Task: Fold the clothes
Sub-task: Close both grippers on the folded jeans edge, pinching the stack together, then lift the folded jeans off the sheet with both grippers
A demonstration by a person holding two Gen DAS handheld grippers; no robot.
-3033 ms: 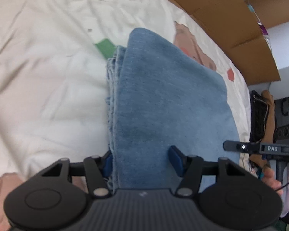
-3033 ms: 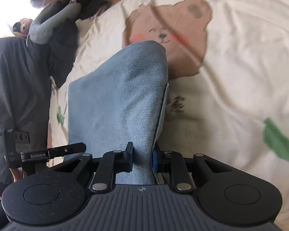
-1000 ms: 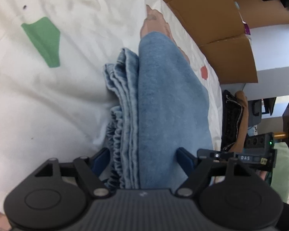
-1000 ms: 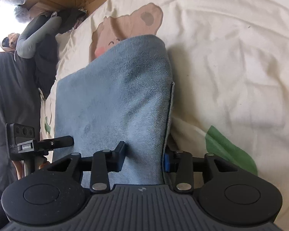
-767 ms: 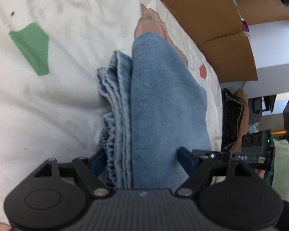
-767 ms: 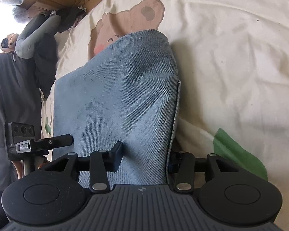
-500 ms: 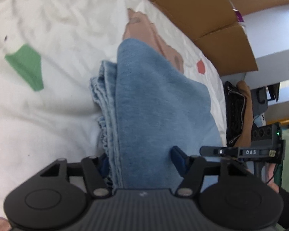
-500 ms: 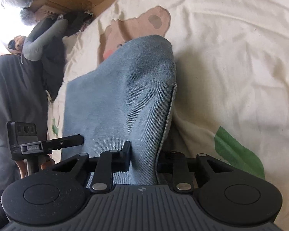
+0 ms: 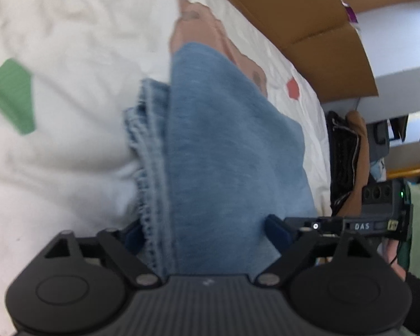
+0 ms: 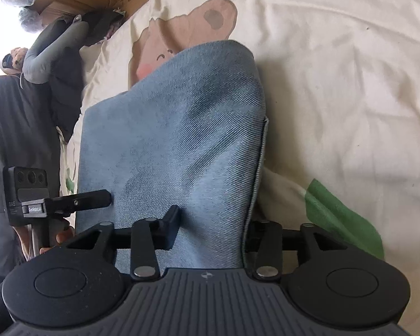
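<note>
Folded jeans (image 9: 224,145) lie stacked at twelve o'clock; left gripper (image 9: 207,232) and right gripper (image 10: 210,224) have just been opening around them, folding apparently nearly finished.

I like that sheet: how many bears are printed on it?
1: a bear just beyond the jeans, partly covered by them. More may lie hidden under them or out of view.
</note>
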